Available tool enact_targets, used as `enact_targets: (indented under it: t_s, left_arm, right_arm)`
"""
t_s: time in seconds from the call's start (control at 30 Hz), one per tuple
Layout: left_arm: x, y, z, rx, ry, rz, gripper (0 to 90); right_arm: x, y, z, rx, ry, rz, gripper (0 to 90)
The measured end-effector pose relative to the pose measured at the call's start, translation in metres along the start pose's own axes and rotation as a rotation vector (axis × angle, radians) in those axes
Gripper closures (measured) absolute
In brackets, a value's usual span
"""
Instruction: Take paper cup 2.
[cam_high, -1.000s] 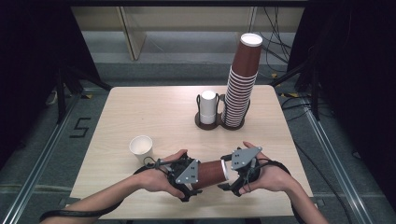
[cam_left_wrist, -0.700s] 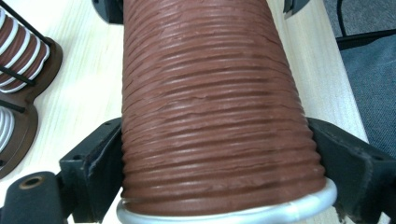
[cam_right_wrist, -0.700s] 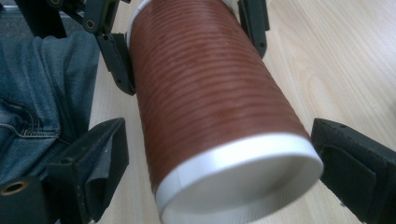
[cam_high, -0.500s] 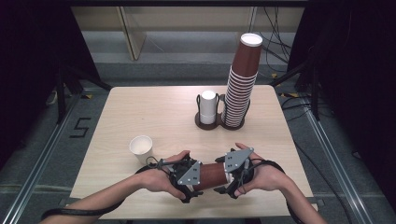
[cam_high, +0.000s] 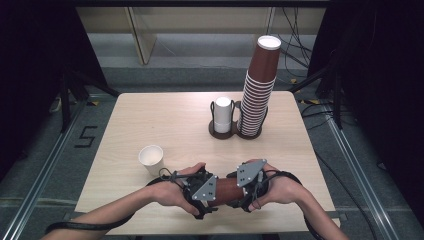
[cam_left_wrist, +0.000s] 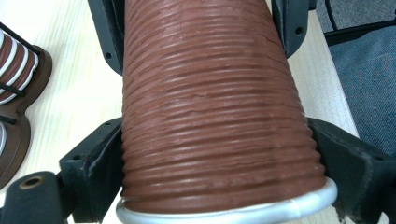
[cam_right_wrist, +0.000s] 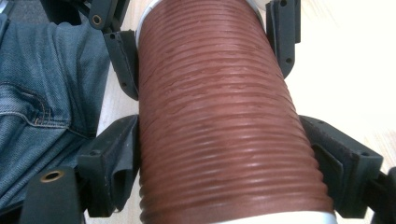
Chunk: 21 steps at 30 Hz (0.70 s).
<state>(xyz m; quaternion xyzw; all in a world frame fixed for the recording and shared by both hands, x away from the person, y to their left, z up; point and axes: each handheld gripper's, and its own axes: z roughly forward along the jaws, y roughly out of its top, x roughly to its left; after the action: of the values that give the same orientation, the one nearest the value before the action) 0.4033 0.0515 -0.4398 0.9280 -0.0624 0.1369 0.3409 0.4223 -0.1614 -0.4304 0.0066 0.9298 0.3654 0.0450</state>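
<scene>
A brown ribbed paper cup (cam_high: 227, 190) with a white rim lies level above the table's near edge, held between both grippers. My left gripper (cam_high: 216, 195) grips its wide rim end, and in the left gripper view its jaws press both sides of the cup (cam_left_wrist: 219, 116) around the left gripper (cam_left_wrist: 219, 154). My right gripper (cam_high: 239, 189) faces it from the right. Its jaws have just been closing and now press on the cup (cam_right_wrist: 219, 93) on both sides of the right gripper (cam_right_wrist: 222, 144).
A white paper cup (cam_high: 151, 158) stands upright left of the hands. At the back a dark two-slot holder (cam_high: 235, 132) carries a white cup (cam_high: 223, 114) and a tall stack of brown cups (cam_high: 260, 90). The table edge (cam_high: 150, 231) is just below the hands.
The right gripper has slid left toward the left gripper along the brown cup and its jaws have narrowed onto it. The left gripper has kept still.
</scene>
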Motion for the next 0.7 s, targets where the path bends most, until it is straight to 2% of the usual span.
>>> enact_targets:
  t_s: [0.07,0.23,0.3,0.4,0.43,0.47,0.7]
  left_arm:
    - [-0.0017,0.0002,0.0014,-0.015,0.005,-0.013,11.2]
    - [-0.0014,0.0014,0.0004,0.002,-0.003,0.010,11.2]
    - [-0.0024,0.0024,0.0009,-0.014,0.001,-0.005,11.2]
    - [-0.0023,0.0029,0.0006,-0.015,0.000,-0.007,11.3]
    - [-0.0022,0.0032,0.0006,-0.015,-0.001,-0.006,11.4]
    - [-0.0009,0.0038,-0.0004,0.003,-0.007,0.015,11.4]
    - [-0.0007,0.0042,0.0007,-0.004,-0.002,0.011,11.2]
  right_arm:
    - [0.0002,-0.0002,0.0002,0.006,0.001,0.000,19.0]
    - [0.0006,-0.0009,0.0001,0.011,0.012,-0.007,20.1]
    - [-0.0003,-0.0010,-0.0006,0.008,0.010,-0.031,20.5]
    - [0.0001,-0.0015,-0.0006,0.005,0.026,-0.018,20.8]
    - [0.0009,-0.0017,-0.0012,0.011,0.026,-0.006,21.0]
    - [0.0000,-0.0018,-0.0015,0.008,0.019,-0.015,21.2]
    - [-0.0018,-0.0021,-0.0022,0.006,0.013,-0.040,21.6]
